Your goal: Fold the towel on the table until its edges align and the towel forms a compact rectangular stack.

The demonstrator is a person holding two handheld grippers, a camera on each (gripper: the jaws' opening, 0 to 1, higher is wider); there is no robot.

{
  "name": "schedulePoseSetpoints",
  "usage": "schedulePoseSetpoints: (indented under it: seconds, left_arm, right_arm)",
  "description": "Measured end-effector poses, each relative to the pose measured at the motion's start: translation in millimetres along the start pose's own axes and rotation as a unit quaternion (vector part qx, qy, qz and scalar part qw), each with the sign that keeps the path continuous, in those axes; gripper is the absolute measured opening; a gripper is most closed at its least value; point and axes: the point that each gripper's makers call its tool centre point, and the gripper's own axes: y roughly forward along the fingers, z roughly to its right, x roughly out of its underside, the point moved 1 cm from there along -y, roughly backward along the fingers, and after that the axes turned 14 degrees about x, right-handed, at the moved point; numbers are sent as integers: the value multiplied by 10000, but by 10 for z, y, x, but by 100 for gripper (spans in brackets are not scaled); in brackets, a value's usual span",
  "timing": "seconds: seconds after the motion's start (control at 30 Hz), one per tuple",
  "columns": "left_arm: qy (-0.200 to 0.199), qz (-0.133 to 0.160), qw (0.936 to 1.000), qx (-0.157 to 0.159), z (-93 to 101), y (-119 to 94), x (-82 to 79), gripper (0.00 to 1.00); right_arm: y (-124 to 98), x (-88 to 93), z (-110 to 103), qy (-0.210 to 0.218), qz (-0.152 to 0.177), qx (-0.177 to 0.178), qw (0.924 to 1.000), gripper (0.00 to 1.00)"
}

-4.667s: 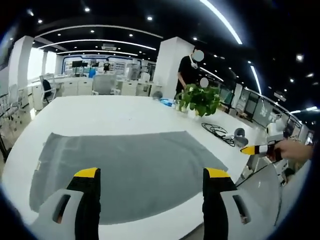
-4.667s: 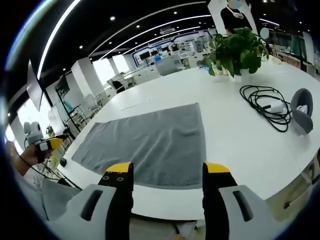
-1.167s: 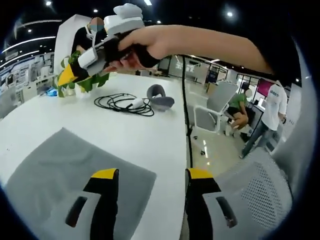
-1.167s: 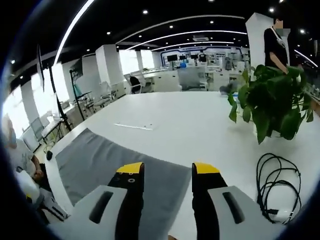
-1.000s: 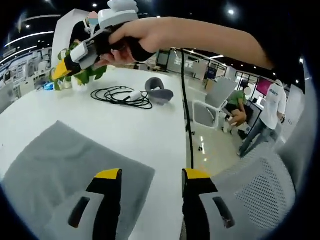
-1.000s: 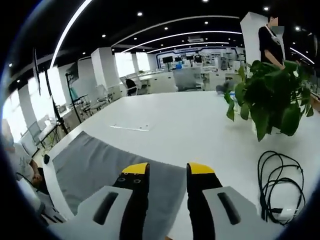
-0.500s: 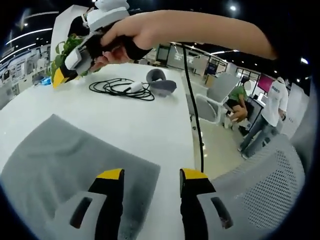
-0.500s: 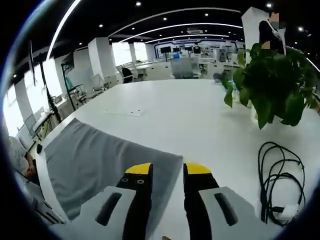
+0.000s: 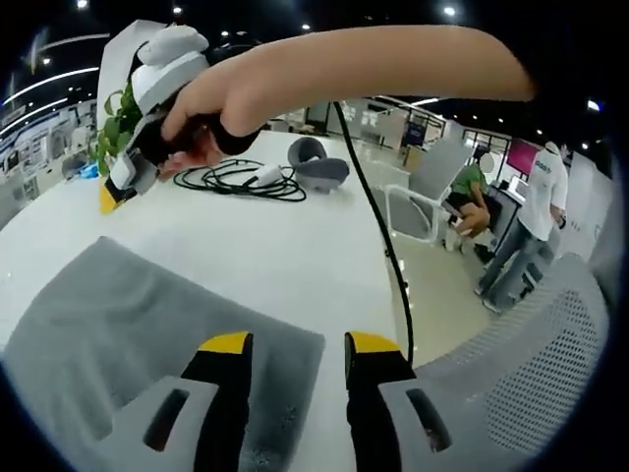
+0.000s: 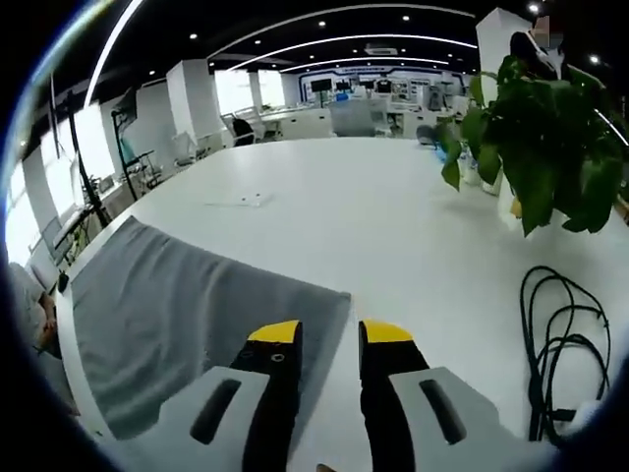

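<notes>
Bare table [image 10: 324,197] beyond towel [image 10: 177,315]; cable [image 10: 560,334], plant [image 10: 541,147] alongside.

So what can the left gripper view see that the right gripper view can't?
The left gripper view has a hand holding the right gripper over the table, a grey rounded object beside the cable, a mesh chair, and people standing off to the side.

The right gripper view has rows of office desks far away and a small flat item on the table.

Both have the grey towel lying flat, the white table, the black cable and the green plant.
</notes>
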Motion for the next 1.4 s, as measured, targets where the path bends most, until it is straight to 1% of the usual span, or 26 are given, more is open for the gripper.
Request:
schedulePoseSetpoints:
  seconds: [0.17,0.27,0.37,0.43,0.57,0.7,0.73,0.77,0.83,0.97,1.1,1.17,1.27,1.4]
  left_arm:
    - [16,-160,9998,101,4,53,102,38]
    - [26,-249,9996,109,-1,80,149,37]
    - [135,-281,9995,67,1,67,137,36]
    - [176,-285,9994,77,-3,85,129,35]
    - [208,-246,9994,146,8,136,101,33]
    - [331,-216,9991,174,23,196,88,29]
    - [420,-222,9986,217,31,232,100,27]
    - [400,-262,9986,235,30,267,125,26]
    - [383,-273,9984,309,50,310,141,26]
    - [480,-320,9979,288,60,327,144,26]
    - [393,-352,9982,299,63,337,163,27]
    - [370,-335,9984,279,56,337,150,26]
    - [422,-360,9983,192,19,331,154,21]
    - [523,-447,9976,89,31,342,154,21]
  right_arm:
    - [161,67,-23,2,-59,-40,10000,21]
    - [206,88,-40,14,-83,-53,10000,21]
    - [268,128,-46,32,-139,-49,9999,20]
    - [268,127,-40,11,-137,-42,9999,20]
    - [384,114,-29,40,-163,-14,9999,19]
    - [401,120,-26,38,-153,-45,9999,18]
    - [409,125,-30,45,-153,-47,9999,18]
    - [418,134,-38,67,-153,-57,9998,18]
    - [415,137,-72,42,-138,-98,9998,18]
    - [444,115,-83,-47,-115,-97,9999,18]
    - [478,121,-97,-53,-125,-110,9998,17]
    - [466,128,-104,-28,-142,-118,9998,17]
    - [464,156,-125,-84,-176,-123,9997,17]
    - [489,180,-149,3,-183,-197,9996,15]
